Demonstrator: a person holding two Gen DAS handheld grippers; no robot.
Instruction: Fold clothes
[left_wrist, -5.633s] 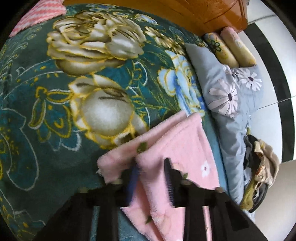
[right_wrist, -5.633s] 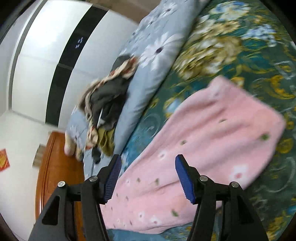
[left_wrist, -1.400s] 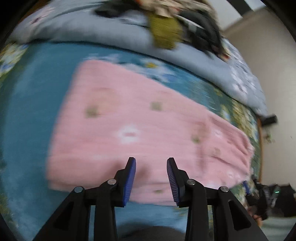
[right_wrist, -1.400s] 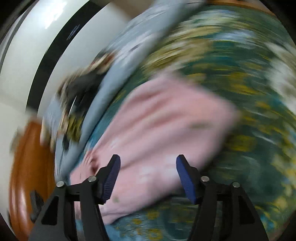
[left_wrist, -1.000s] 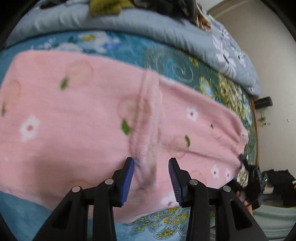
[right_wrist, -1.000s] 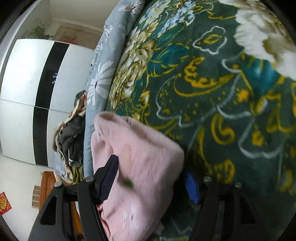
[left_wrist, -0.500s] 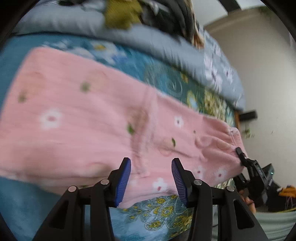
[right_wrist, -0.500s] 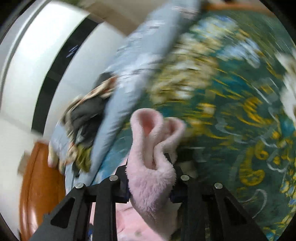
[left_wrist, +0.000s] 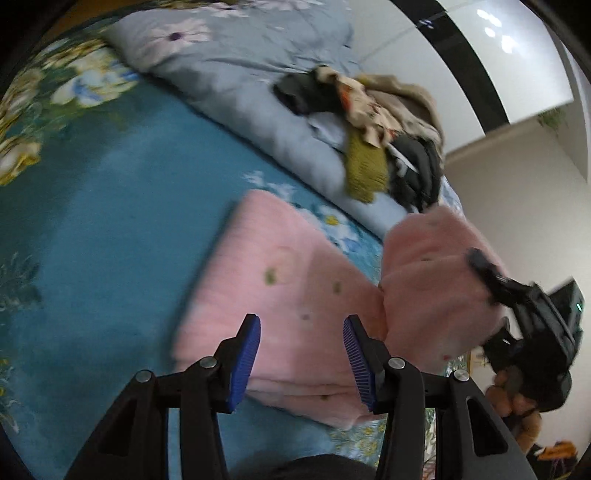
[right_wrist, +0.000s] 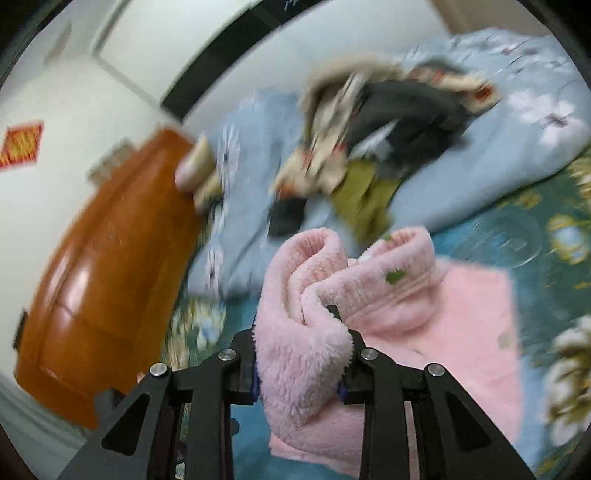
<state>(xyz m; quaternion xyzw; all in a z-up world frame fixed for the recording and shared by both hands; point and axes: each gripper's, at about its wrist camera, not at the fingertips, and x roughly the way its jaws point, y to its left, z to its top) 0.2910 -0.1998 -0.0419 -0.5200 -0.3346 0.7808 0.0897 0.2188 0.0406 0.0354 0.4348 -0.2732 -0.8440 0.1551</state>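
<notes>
Right tongs, which a second ago stood apart around one end of the pink fleece garment, are now clamped on a thick bunch of that end and hold it raised above the rest of the cloth. In the left wrist view the lifted end appears as a rounded pink mass at the right of the garment, with the right tongs gripping it from the far side. The change suggests that a fold is under way: the gripped end looks set to be carried over the flat part, though where it will land cannot be judged from here.

Left tongs stand apart, pads empty, hovering over the near edge of the garment's flat part.

The garment lies on the floral bedspread, just short of the grey-blue quilt that carries a pile of other clothes. It is a pale pink plush, dotted with small green and white motifs; the flat part shows at least two layers at its near edge. Motion blur softens its outline.
</notes>
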